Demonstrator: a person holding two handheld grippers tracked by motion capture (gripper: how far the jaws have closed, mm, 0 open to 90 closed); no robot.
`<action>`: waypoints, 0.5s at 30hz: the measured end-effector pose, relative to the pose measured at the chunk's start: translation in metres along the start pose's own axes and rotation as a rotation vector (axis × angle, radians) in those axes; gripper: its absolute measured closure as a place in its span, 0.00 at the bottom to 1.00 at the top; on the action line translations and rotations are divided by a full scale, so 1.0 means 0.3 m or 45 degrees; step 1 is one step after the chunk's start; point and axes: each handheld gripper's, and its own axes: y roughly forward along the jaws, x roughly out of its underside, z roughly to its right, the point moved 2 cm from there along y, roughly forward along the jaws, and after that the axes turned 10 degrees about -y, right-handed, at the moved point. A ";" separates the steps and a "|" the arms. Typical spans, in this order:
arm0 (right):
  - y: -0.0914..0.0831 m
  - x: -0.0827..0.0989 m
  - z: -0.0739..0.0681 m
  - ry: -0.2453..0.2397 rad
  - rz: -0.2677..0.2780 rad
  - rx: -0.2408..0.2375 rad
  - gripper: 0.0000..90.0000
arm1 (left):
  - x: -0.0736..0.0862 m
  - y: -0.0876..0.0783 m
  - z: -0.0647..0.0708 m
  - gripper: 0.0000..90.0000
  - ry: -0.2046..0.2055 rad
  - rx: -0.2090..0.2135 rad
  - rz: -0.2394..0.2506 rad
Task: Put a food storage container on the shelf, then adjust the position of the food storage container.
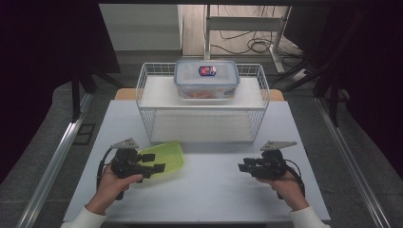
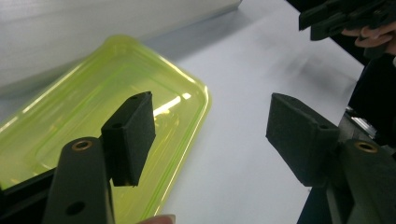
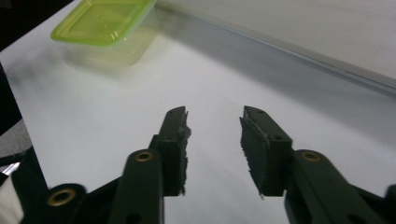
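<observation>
**Two hand-held grippers low over a white table, with a lime-green container beside the left one**

In the high view, a translucent lime-green plastic container (image 1: pixel 164 159) lies on the white table (image 1: pixel 214 190), left of centre in the lower half of the frame. It is a shallow rectangle with rounded corners and a raised rim. Its long axis runs from lower left to upper right, and its far end points toward the front edge of a white wire basket (image 1: pixel 203 111) at the centre of the frame. In the left gripper view the container fills the left half of the picture and its glossy surface catches a bright streak of light. In the right gripper view it sits small in the upper left corner, casting a soft shadow.

The left gripper (image 1: pixel 156 162), held in the person's left hand (image 1: pixel 111 185), lies over the container's near end. Its jaws are spread wide, one above the green surface and the other above bare table, pinching nothing.

The right gripper (image 1: pixel 242 166), held in the right hand (image 1: pixel 287 187), is at the lower right, well apart from the container. Its jaws stand partly apart with only bare table between them.

On top of the basket sits a clear lidded food box (image 1: pixel 206 78) with a red and blue label.
</observation>
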 end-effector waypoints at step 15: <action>0.003 0.014 -0.003 0.006 -0.006 0.004 0.50 | 0.020 -0.037 -0.015 0.47 -0.024 -0.022 -0.002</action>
